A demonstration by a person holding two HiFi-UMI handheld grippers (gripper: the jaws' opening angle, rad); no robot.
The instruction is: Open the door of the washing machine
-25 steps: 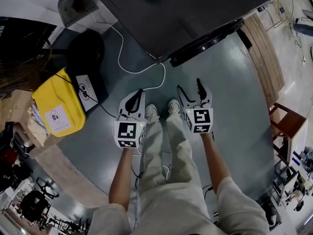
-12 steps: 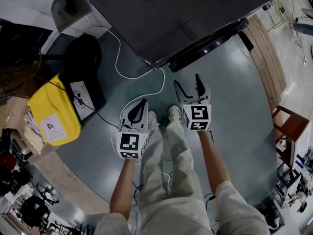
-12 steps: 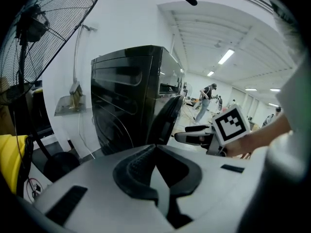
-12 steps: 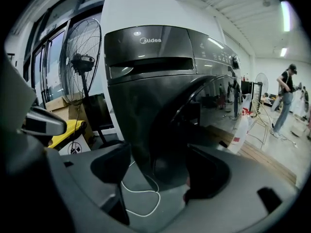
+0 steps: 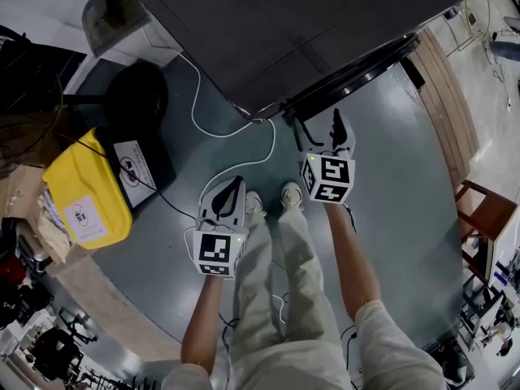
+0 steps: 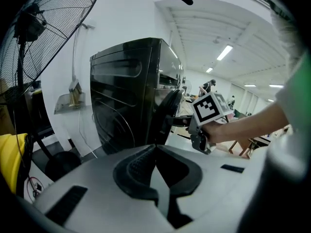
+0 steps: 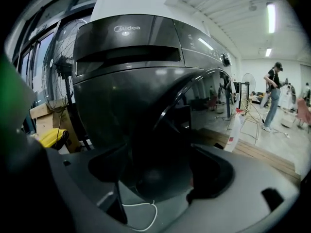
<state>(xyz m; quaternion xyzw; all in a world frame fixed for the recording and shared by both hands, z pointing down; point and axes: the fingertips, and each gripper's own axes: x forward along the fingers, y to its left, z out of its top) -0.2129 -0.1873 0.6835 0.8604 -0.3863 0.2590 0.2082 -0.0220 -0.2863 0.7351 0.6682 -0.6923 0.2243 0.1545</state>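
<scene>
Black door just before right tongs, freshly widened, apparently empty.

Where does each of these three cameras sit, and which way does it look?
Head view: on the person's head, steeply down onto washing machine, left gripper, right gripper; forearms, legs, shoes show.
Left gripper view: on that gripper, along shut jaws toward the machine's side; right gripper shows.
Right gripper view: on that gripper, facing the door through jaws just opening, nothing gripped.
All share the washing machine.
</scene>
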